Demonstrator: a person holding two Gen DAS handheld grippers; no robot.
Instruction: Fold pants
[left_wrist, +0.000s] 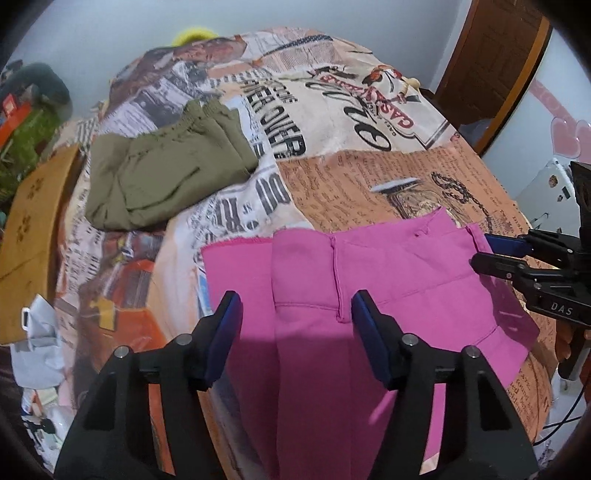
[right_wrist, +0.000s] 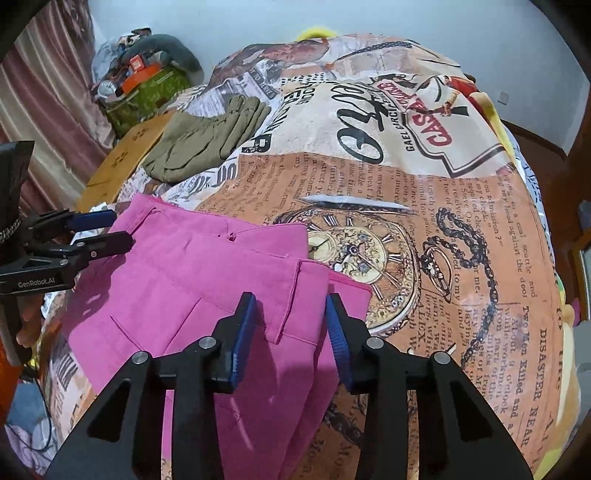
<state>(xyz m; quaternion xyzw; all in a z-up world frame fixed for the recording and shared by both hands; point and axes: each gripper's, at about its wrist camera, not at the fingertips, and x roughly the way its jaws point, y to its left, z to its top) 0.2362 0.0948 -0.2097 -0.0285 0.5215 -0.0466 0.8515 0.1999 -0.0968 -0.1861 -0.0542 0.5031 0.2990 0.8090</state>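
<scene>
Pink pants (left_wrist: 332, 317) lie folded on the newspaper-print bedcover (left_wrist: 332, 173), waistband toward the far side. They also show in the right wrist view (right_wrist: 207, 295). My left gripper (left_wrist: 295, 332) is open and empty, hovering over the near part of the pants. My right gripper (right_wrist: 291, 332) is open and empty above the pants' right edge. In the left wrist view the right gripper (left_wrist: 484, 251) shows at the pants' far right corner. In the right wrist view the left gripper (right_wrist: 118, 229) shows at the pants' left edge.
Folded olive-green pants (left_wrist: 162, 177) lie at the bed's far left, also in the right wrist view (right_wrist: 207, 144). A brown cardboard box (left_wrist: 33, 229) stands left of the bed. Clutter (right_wrist: 147, 81) sits beyond it. A wooden door (left_wrist: 491, 62) is at the far right.
</scene>
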